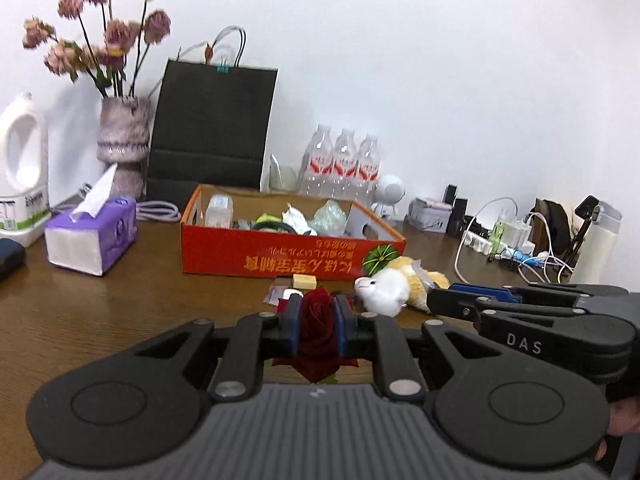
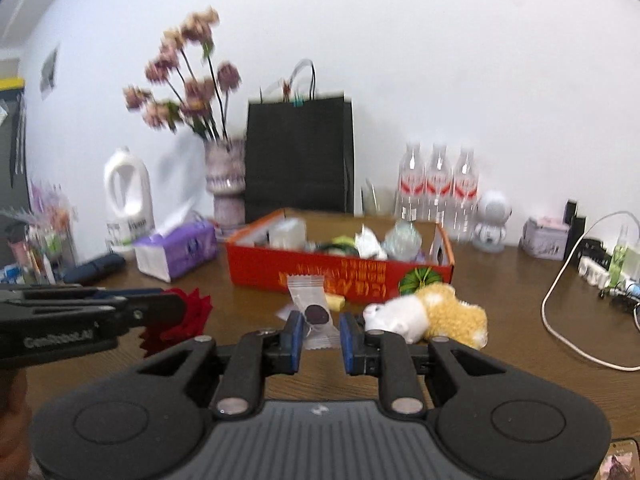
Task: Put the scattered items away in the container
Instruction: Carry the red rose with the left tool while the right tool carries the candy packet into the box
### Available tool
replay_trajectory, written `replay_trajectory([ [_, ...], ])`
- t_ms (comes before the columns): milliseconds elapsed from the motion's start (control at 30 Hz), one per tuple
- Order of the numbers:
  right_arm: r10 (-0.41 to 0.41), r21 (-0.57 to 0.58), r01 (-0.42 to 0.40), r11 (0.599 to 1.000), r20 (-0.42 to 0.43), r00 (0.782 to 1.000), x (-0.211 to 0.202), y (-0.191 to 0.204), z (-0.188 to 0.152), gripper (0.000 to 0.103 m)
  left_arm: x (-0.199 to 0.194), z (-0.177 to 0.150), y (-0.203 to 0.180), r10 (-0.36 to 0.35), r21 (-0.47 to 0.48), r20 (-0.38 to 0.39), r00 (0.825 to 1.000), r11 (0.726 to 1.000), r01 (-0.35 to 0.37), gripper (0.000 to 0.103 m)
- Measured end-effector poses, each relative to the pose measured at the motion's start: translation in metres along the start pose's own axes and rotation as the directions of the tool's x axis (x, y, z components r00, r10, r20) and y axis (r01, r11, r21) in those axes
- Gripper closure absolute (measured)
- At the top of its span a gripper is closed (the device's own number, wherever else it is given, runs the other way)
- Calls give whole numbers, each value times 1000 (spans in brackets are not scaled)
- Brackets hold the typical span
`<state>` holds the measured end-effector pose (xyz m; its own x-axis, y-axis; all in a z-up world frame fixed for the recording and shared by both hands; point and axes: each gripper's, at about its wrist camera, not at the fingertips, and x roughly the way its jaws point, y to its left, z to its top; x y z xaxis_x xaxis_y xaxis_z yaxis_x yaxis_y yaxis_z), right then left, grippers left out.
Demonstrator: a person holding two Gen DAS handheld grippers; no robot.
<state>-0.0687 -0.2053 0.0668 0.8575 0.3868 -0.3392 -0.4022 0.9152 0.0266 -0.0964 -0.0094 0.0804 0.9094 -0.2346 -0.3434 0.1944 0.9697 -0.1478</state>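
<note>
Brown wooden table (image 1: 120, 320) against a white wall, with the red cardboard box (image 1: 288, 256) sitting just past both sets of fingers. Left gripper (image 1: 316, 320) has its fingers pinching a dark red fabric rose (image 1: 318, 320), held short of the box. Right gripper (image 2: 320, 334) fingers are spread around a clear-wrapped snack packet (image 2: 314, 308), not clamped on it. Plush toy (image 2: 432, 316) lies just right of those fingers.
</note>
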Motion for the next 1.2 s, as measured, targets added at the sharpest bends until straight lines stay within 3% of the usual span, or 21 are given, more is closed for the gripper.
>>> replay_trajectory([
  [100, 5, 6, -5, 1000, 34, 999, -15, 1, -5, 85, -8, -4, -7, 8, 8, -2, 1000, 1000, -8, 85],
  [367, -27, 25, 27, 999, -14, 1000, -17, -5, -18, 84, -12, -17, -12, 15, -11, -26, 1000, 1000, -15, 85],
  [433, -37, 35, 37, 999, 7, 999, -19, -4, -17, 85, -10, -17, -10, 13, -9, -35, 999, 1000, -14, 85],
  [567, -66, 10, 66, 998, 67, 996, -25, 0, -19, 85, -11, -7, -6, 21, 13, 7, 1000, 1000, -21, 85],
  [733, -78, -18, 79, 997, 70, 995, -10, -5, 0, 85, 8, 19, 2, 5, 15, 56, 998, 1000, -6, 85],
  [867, -73, 25, 71, 997, 52, 996, 24, -28, 39, 85, 50, 60, 16, -3, 31, 72, 997, 1000, 1, 85],
  [967, -72, 35, 71, 997, 11, 997, 69, -52, 75, 84, 99, 93, 31, -29, 36, 29, 999, 999, 28, 85],
  [1100, -41, 38, 45, 998, -102, 994, 140, -82, 116, 84, 185, 130, 50, -51, 42, -85, 995, 998, 55, 85],
  [1200, -46, 30, 54, 998, -224, 974, 205, -105, 137, 84, 255, 145, 67, -54, -1, -213, 976, 998, 55, 85],
])
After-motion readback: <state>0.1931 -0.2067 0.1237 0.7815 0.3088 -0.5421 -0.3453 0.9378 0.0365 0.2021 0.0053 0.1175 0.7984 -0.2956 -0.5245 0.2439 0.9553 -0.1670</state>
